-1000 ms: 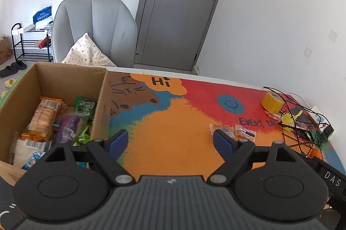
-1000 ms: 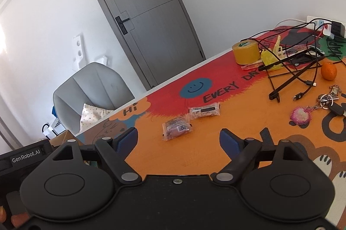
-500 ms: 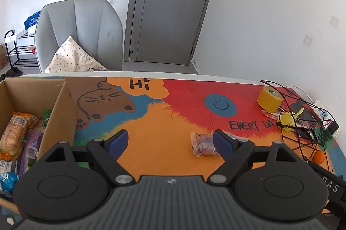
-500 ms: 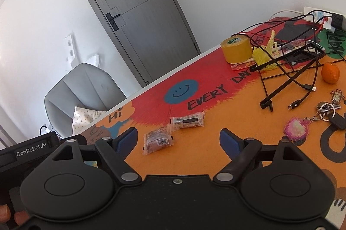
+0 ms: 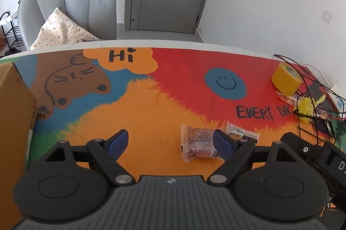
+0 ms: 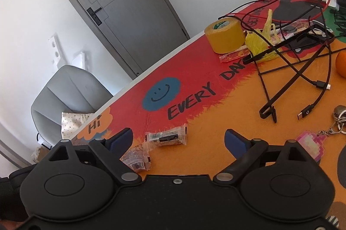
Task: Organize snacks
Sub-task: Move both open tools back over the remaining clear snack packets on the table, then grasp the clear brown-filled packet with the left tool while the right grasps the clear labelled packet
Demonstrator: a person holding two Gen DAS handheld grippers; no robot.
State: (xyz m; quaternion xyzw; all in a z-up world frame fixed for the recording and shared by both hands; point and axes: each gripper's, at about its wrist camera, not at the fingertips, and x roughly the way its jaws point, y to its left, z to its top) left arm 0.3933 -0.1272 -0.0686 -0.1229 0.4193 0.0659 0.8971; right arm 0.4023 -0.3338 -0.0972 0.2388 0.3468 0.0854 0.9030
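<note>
A: We hold the left gripper (image 5: 170, 141) above the orange area of the table (image 5: 140, 113). Its fingers (image 5: 117, 141) stand wide apart with nothing between them.

B: Where are the snacks?

A: In the left wrist view, the brown snack packet (image 5: 197, 144) lies flat on the table, lower centre-right of the frame, partly hidden behind the right-hand finger. The dark snack packet (image 5: 242, 134) lies just beyond that finger, just beside the first. Whether the two packets touch, we cannot tell.

B: And the right gripper?

A: We hold the right gripper (image 6: 178, 140) over the same spot. Its fingers (image 6: 234, 141) have just been opening and now stand wide. The dark snack packet (image 6: 166, 138) lies on the table in the gap between them, nearer the left-hand finger; no pad presses on it. The brown snack packet (image 6: 136, 159) lies at the lower left, partly under the left-hand finger.

B: What else is in view?

A: The cardboard box (image 5: 13, 121) stands at the left edge of the left wrist view; its inside is out of view. The yellow tape roll (image 6: 225, 36), black cables (image 6: 302, 69) and an orange (image 6: 341, 65) occupy the upper right of the right wrist view. A pink keychain (image 6: 309, 144) lies at the right, near the right-hand finger. A grey chair (image 5: 69, 5) with a cushion (image 5: 62, 33) stands beyond the table, upper left.
</note>
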